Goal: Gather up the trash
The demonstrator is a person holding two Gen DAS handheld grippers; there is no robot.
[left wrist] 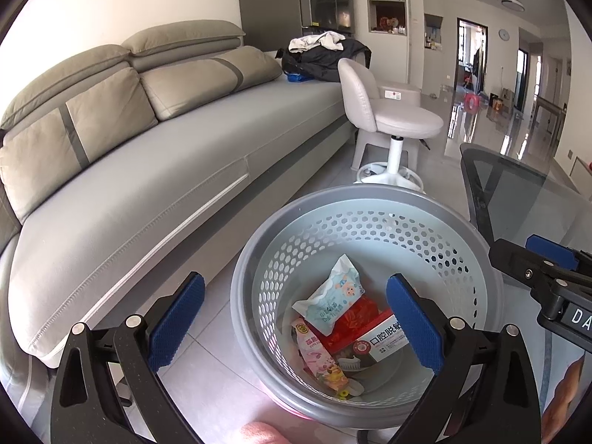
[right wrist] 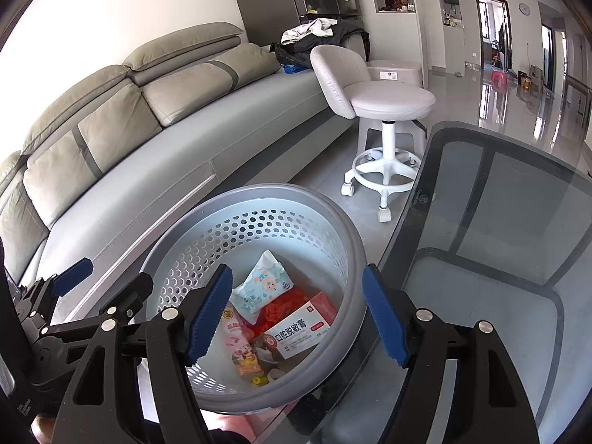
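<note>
grey sofa (left wrist: 155, 170) left, white stool (left wrist: 397, 122) behind, glass table (right wrist: 499, 259) right

Packets, box in basket (left wrist: 370, 199) — sofa (left wrist: 148, 170) left, stool (left wrist: 399, 118) behind.

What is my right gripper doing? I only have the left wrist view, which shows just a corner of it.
Observer: The right gripper is open over the basket, with nothing between its pads.
Operator: My own finger hides the end of the white box. Is it fully inside?
Observer: Yes, the white box lies wholly inside the basket, on top of the other packets.
Operator: The basket rim cuts off the stool's base. What does it stand on?
Observer: The stool stands on small castors under a white ring base, clear of the basket.
</note>
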